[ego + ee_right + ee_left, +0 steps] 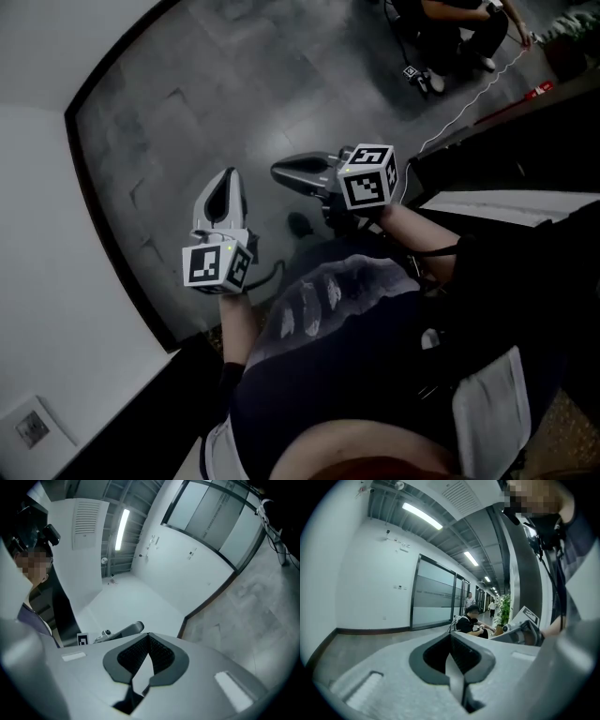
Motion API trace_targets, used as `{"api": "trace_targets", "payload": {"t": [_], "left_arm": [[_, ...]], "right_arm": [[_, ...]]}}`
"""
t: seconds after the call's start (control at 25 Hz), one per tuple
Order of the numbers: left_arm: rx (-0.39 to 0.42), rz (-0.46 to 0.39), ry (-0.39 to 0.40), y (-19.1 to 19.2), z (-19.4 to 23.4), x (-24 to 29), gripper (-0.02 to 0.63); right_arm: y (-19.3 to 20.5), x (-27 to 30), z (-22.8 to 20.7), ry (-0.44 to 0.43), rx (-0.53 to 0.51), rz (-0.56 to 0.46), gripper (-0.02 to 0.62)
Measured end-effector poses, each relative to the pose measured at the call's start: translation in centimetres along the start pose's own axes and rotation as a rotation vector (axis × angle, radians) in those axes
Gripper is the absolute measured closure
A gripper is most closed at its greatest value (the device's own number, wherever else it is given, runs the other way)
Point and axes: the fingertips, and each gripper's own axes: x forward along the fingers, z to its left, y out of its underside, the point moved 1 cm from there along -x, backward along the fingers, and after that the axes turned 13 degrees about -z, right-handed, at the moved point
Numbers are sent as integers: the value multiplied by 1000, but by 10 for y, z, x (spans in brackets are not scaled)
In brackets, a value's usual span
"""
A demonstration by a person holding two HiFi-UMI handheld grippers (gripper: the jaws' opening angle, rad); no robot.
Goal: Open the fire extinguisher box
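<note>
Left hand-held gripper point(226, 186) closed, empty, above floor point(169, 122)

Open grey floor point(187, 112) toward 11 o'clock, white wall point(47, 234) blocking 9 o'clock, seated person point(450, 37) at 1 o'clock, dark ledge point(506, 159) at 3 o'clock

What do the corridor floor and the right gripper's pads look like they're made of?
Floor: large grey slabs, likely stone or polished concrete tile, judging by faint joint lines, mottling and a soft sheen. Right gripper pads: dark, matt, finely ridged, probably rubber or soft plastic. Its shell looks like light grey moulded plastic, smooth and matt.
</note>
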Motion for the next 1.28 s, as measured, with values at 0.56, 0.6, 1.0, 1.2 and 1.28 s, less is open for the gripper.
{"api": "trace_targets", "payload": {"t": [0.56,0.6,1.0,1.2,1.28], "left_arm": [[16,-82,113,-20,71,38,606],[7,-80,114,-21,79,43,606],[18,-6,177,-12,78,88,606],[33,59,147,-4,52,128,606],[38,75,134,3,56,125,606]], "right_arm": [[-44,80,0,-64,-181,17,594],[-48,85,-4,-52,-180,8,594],[-76,81,-33,23,-216,-31,594],[-113,60,-54,-2,-178,-32,594],[-110,60,-57,-15,-175,-39,594]]}}
